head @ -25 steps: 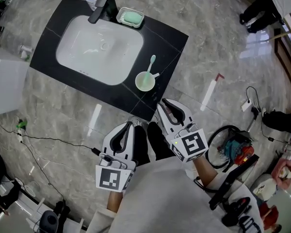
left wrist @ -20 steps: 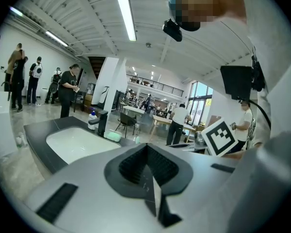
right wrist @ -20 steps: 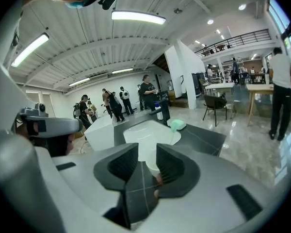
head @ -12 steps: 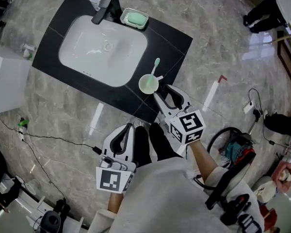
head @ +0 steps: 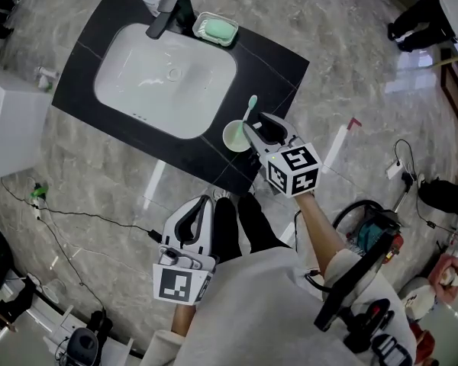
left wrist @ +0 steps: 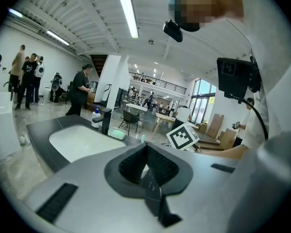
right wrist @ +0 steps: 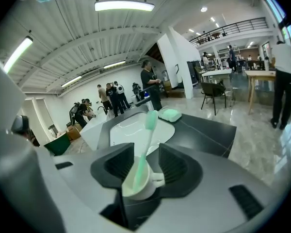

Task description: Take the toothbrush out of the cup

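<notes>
As R fingers (right wrist: 172, 169) just opened, cup's (right wrist: 144, 188) between.

The counter (head: 271, 56) is viewed steeply from above, at a distance, in the head view. It is viewed low and slightly downward in both gripper views. The cup (head: 235, 136) is shared with the right gripper view, close up (right wrist: 139, 182).

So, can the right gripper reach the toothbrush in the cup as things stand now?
Probably yes. The right gripper has just been opening its jaws, and they stand apart with the cup and the toothbrush between them, not pressed. Nothing blocks the handle above the rim.
</notes>
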The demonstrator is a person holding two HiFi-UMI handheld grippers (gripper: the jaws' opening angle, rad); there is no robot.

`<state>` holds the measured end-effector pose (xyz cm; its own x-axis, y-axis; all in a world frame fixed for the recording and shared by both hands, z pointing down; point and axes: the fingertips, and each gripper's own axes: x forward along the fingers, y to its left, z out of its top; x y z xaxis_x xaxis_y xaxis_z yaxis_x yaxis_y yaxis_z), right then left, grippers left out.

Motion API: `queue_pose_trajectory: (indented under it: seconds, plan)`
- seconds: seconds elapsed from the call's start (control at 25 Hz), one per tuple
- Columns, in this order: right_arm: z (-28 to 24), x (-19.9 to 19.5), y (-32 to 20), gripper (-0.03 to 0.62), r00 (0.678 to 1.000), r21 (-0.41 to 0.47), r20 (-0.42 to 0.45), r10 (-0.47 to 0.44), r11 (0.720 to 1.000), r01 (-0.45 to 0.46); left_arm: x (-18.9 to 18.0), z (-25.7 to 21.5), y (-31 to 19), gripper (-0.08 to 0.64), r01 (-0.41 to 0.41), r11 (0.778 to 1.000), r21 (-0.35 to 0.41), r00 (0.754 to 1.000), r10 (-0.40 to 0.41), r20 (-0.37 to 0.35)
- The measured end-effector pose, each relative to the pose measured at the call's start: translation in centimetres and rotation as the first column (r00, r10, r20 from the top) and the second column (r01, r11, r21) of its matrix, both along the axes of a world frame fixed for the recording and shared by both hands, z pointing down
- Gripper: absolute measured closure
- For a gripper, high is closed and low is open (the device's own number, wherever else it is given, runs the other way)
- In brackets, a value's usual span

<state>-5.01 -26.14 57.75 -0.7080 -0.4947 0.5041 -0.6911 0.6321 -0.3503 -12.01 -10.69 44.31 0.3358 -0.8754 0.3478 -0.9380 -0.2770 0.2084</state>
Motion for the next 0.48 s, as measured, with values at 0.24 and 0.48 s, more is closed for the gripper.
queue_pose_trajectory:
  seconds: [0.24,0.48]
  plan:
    - [0.76,-0.58,-0.43,0.433,1.000,-0.008,-0.017,-0.013,1.000,0.012,-0.28,0.00,-0.33,0.555,0.044,0.998,-0.039,0.998,-0.046,-0.042]
    - [1.10,-1.10,-0.85,0.434,0.999,-0.008,-0.023,-0.023,1.000,0.023,-0.69,0.08,-0.49,0.555,0.029,0.999,-0.022,0.999,-0.029,-0.016]
